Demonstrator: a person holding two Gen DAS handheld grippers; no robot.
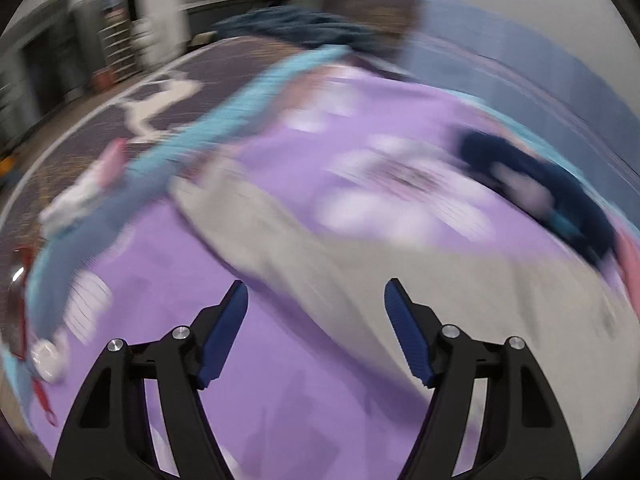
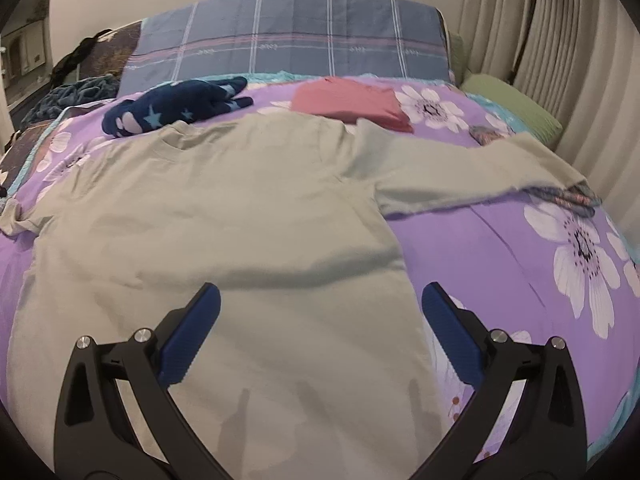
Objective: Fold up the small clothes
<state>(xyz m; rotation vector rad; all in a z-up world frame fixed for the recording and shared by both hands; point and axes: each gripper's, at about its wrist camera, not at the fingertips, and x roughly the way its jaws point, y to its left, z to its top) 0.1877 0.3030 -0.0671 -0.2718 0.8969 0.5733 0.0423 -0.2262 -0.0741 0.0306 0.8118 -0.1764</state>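
Note:
A pale grey-green t-shirt (image 2: 208, 216) lies spread flat on the purple flowered bedspread (image 2: 500, 248), neck toward the pillows, both sleeves out. My right gripper (image 2: 320, 300) is open and empty, hovering over the shirt's lower right part near its side edge. In the blurred left wrist view the same shirt (image 1: 360, 256) runs diagonally across the bed. My left gripper (image 1: 316, 292) is open and empty, over the bedspread beside the shirt's edge.
A folded pink garment (image 2: 348, 102) and a navy star-patterned item (image 2: 176, 106) lie beyond the shirt's collar. A plaid pillow (image 2: 288, 36) and a green pillow (image 2: 516, 108) sit at the head. Curtains (image 2: 560, 40) hang at right. The floor with a dark rug (image 1: 120, 96) lies left.

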